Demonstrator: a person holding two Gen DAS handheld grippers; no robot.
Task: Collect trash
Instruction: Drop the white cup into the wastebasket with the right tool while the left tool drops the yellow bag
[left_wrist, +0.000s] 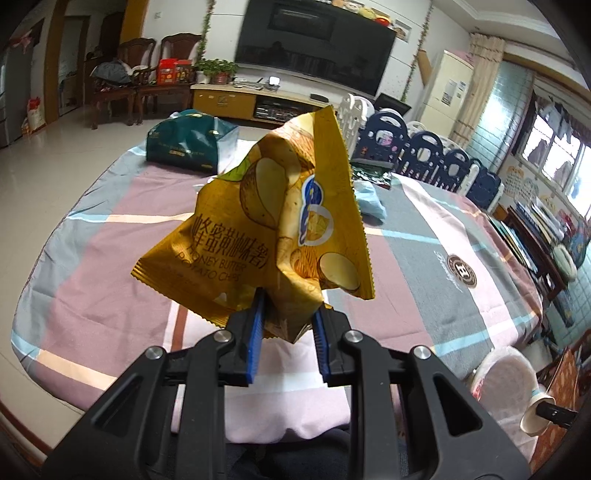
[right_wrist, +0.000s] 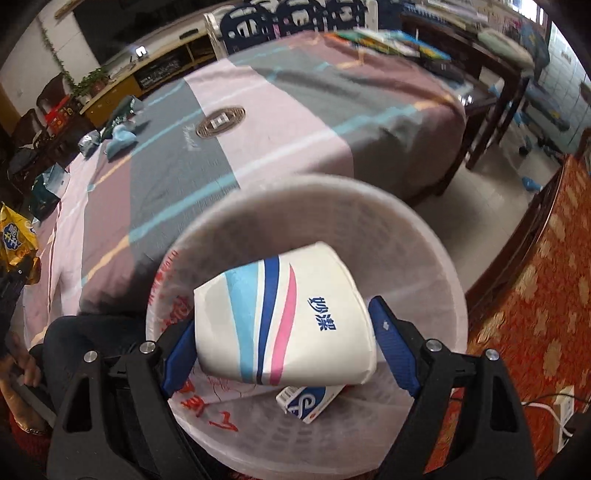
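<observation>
The left tongs (left_wrist: 286, 314) are clenched on the lower crumpled corner of a yellow honey butter potato chip bag (left_wrist: 273, 221), which is held clear above the cloth-covered surface (left_wrist: 461, 236). The bag is judged to be light, thin and crinkly; its glossy film is likely slippery, so a bunched fold is a more secure gripping point than a flat panel or the serrated seam. In the right wrist view, the right tongs (right_wrist: 286, 341) are spread wide around a white paper package (right_wrist: 288, 317) with blue and pink stripes, positioned over the mouth of a white mesh waste basket (right_wrist: 436, 258). The left pad is touching the package; a gap is visible at the right pad, so the package is judged to be released or nearly so. It appears light and soft-walled and is best taken across its narrow sides. A small blue-and-white carton (right_wrist: 308, 400) is already lying inside the basket. Further wrappers (left_wrist: 369, 199) remain on the surface, far side.
</observation>
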